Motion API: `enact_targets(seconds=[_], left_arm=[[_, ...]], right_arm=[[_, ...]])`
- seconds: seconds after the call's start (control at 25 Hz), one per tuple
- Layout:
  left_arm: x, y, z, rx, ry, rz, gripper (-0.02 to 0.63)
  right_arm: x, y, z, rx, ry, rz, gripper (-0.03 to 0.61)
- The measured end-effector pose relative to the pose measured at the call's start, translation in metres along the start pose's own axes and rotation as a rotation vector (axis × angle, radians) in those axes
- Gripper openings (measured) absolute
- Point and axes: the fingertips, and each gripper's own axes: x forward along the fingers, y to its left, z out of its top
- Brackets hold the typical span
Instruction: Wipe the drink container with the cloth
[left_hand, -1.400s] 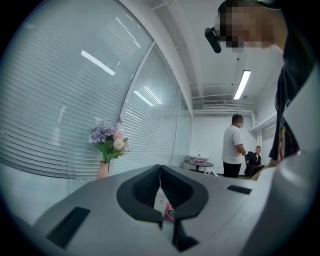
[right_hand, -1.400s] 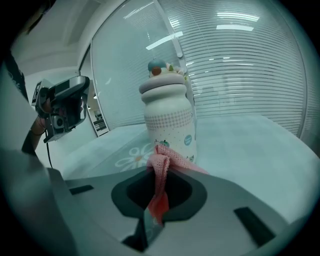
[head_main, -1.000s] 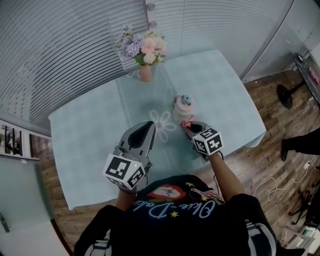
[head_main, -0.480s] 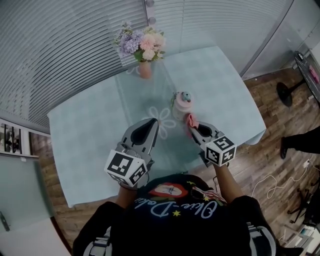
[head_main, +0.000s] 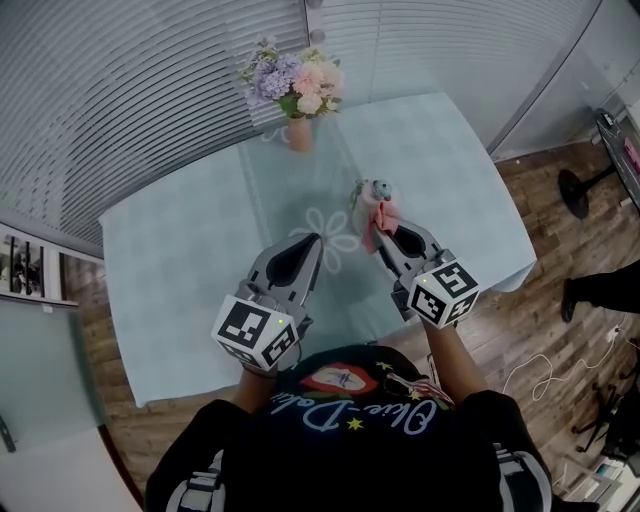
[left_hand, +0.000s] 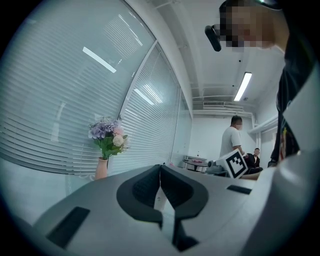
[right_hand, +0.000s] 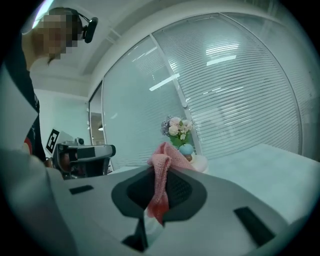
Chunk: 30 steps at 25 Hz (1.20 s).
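Left of centre in the head view, your left gripper (head_main: 306, 245) has its fingers pressed together on nothing. Right of centre, your right gripper (head_main: 386, 236) pinches the pink cloth (head_main: 384, 214). The drink container (head_main: 372, 190) stands upright on the counter (head_main: 180, 240), just beyond those right fingers and seemingly against the cloth. The right hand is nearer.

A pink vase of pastel flowers (head_main: 297, 98) stood at the far edge of a pale blue-green table (head_main: 170, 270) — slatted blinds (head_main: 120, 90) behind it, wooden floor (head_main: 540, 290) alongside, a white cable (head_main: 540, 368) trailing there. A person in a white shirt (left_hand: 231, 142) stood beyond.
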Motion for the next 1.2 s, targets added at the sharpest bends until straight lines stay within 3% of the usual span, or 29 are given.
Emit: enact_targets(seconds=[0.32,1.2], left_arm=[[-0.004,0.009,-0.001,-0.009,-0.001,0.016,0.005],[-0.005,0.027,-0.006,-0.027,0.015,0.035,0.005]], right_arm=[[0.015,-0.008,-0.013,-0.021,0.031,-0.060,0.026],[0.032,-0.017,-0.076,-0.013,0.195,-0.107,0.026]])
